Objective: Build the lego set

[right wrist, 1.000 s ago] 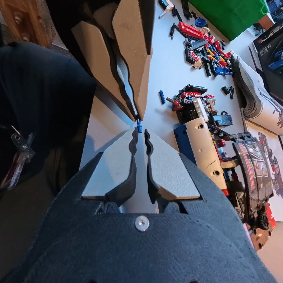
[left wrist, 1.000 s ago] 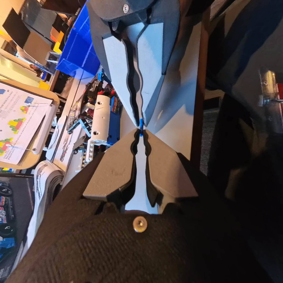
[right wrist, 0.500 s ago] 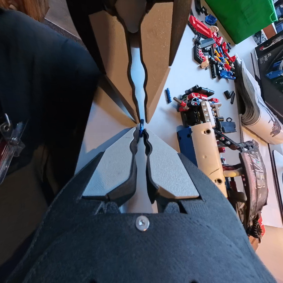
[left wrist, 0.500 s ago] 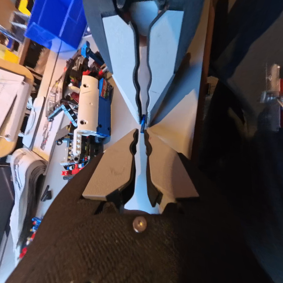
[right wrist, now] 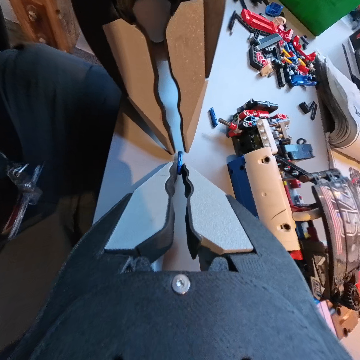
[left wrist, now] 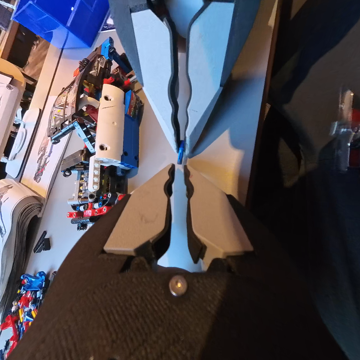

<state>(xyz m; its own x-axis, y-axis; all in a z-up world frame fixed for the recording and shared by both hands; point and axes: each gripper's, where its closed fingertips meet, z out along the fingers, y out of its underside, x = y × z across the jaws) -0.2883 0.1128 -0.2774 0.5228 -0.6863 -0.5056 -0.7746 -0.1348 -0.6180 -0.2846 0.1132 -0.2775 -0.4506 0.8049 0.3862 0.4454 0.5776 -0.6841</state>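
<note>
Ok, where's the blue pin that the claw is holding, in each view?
Left wrist view: the blue pin is near the centre, pinched in the tips of the far right claw.
Right wrist view: the pin is near the centre, sticking out of the near claw's tips.
Shared landmark: the white panel of the car, left of the pin in the left view and right of it in the right view.
</note>
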